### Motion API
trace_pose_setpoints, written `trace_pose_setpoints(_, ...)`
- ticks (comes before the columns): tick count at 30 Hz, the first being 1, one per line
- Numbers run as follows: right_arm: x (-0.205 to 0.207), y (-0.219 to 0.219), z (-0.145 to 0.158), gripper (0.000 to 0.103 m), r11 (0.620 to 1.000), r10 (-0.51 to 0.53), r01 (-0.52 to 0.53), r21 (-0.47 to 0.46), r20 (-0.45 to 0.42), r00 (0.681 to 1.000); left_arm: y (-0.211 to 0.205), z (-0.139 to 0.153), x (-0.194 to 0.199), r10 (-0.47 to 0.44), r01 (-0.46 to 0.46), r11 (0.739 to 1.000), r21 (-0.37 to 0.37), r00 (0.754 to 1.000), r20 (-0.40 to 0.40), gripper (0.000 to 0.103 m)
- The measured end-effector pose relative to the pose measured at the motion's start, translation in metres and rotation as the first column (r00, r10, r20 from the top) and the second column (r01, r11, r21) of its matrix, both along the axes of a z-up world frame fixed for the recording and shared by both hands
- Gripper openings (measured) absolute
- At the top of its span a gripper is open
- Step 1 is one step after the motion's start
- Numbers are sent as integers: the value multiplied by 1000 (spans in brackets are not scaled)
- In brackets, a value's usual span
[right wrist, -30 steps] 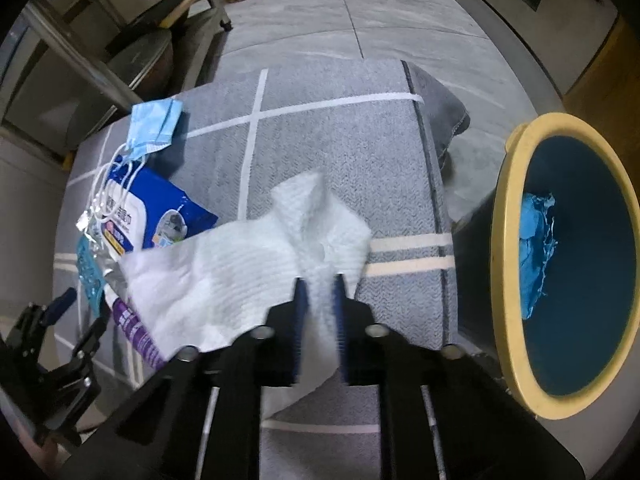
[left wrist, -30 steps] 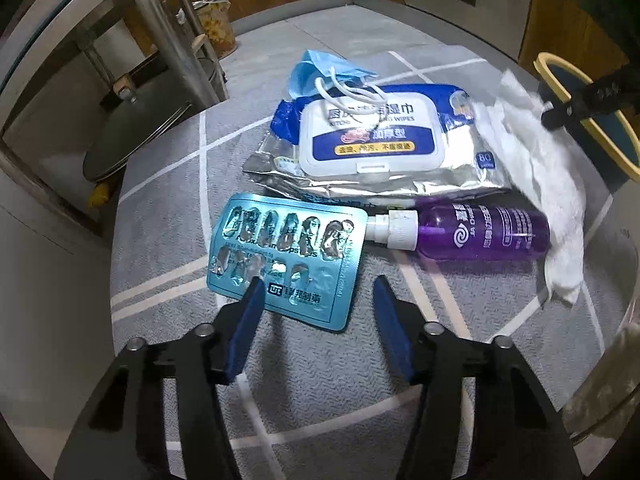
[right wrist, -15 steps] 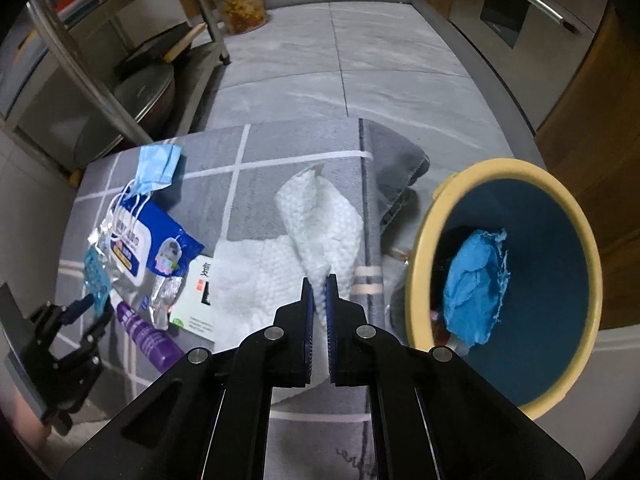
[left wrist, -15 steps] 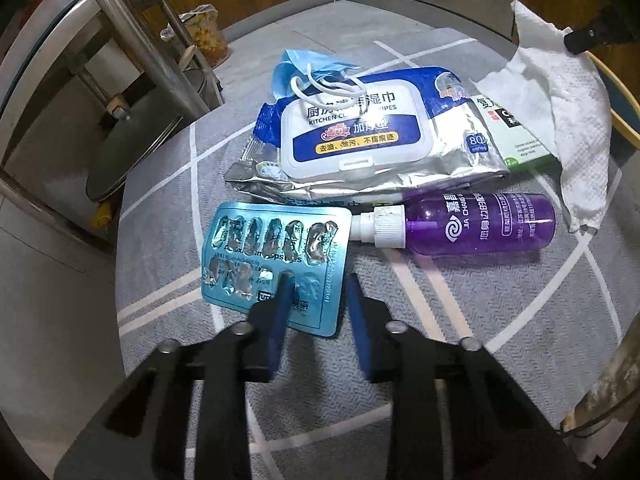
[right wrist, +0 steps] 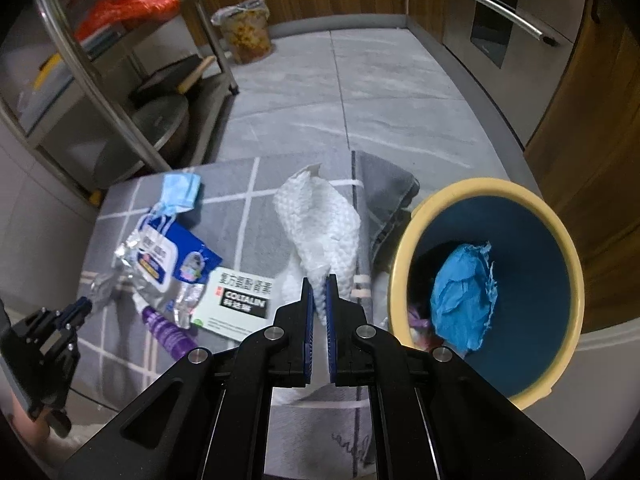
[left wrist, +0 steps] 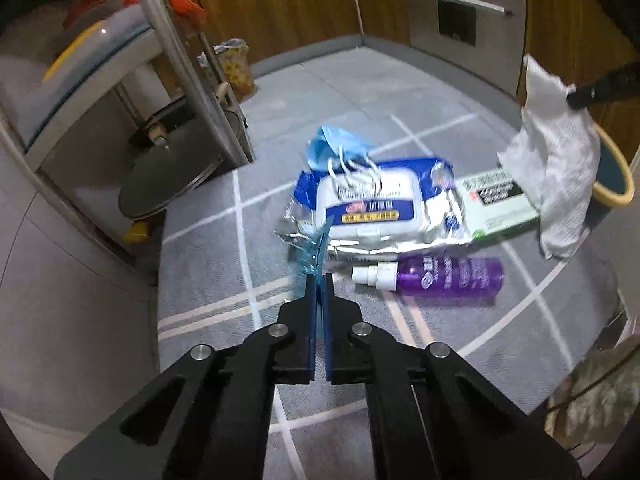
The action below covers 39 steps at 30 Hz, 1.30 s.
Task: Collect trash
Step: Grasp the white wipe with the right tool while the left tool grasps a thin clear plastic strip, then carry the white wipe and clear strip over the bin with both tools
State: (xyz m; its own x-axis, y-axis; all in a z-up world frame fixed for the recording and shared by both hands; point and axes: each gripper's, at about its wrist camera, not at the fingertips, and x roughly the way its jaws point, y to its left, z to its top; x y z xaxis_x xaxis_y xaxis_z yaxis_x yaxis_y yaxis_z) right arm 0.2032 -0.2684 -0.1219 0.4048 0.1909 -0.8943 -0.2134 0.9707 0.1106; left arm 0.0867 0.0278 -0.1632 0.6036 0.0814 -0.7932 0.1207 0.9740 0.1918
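Observation:
My left gripper [left wrist: 319, 280] is shut on the edge of a blue pill blister pack [left wrist: 316, 250], lifted on edge above the grey mat [left wrist: 208, 240]. My right gripper [right wrist: 319, 284] is shut on a white paper towel [right wrist: 324, 220], held up off the mat beside the yellow-rimmed blue bin [right wrist: 404, 240], which holds crumpled blue paper [right wrist: 464, 292]. The towel [left wrist: 560, 168] and bin [left wrist: 612, 196] also show at the right of the left wrist view. On the mat lie a wet wipes pack [left wrist: 376, 204], a blue face mask [left wrist: 336, 148], a purple spray bottle [left wrist: 440, 276] and a medicine box [left wrist: 500, 200].
A metal rack [right wrist: 120, 80] with pans stands at the far left of the mat. A small lined waste basket [right wrist: 244, 32] stands on the tiled floor behind. Wooden cabinets and an oven door [right wrist: 512, 20] close off the far and right sides.
My left gripper closed on the blister pack and lifted it off the mat onto its edge. My right gripper raised the paper towel higher, toward the bin, uncovering the medicine box.

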Motion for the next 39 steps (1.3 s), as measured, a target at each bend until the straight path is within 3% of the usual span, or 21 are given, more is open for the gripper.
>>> trace_pose_setpoints(10, -16, -5, 35, 7, 997, 32, -38, 67, 81, 996, -3, 55, -17, 45, -30, 982, -188, 996, 75, 0)
trace_pose_setpoints(14, -21, -10, 49, 7, 994, 36, -48, 97, 118, 992, -29, 78, -16, -32, 44, 989, -139, 995, 93, 0)
trace_pose_setpoints(21, -35, -19, 77, 7, 988, 17, -45, 145, 190, 982, -68, 117, -3, -113, 135, 982, -132, 980, 163, 0)
trace_pose_setpoints(29, -65, -46, 102, 7, 989, -7, -36, 141, 291, 957, -98, 117, 10, -161, 193, 966, -171, 970, 184, 0)
trace_pose_setpoints(39, -51, -83, 94, 7, 987, -83, 38, 158, 289, 954, -136, 125, 30, -199, 250, 943, -219, 953, 228, 0)
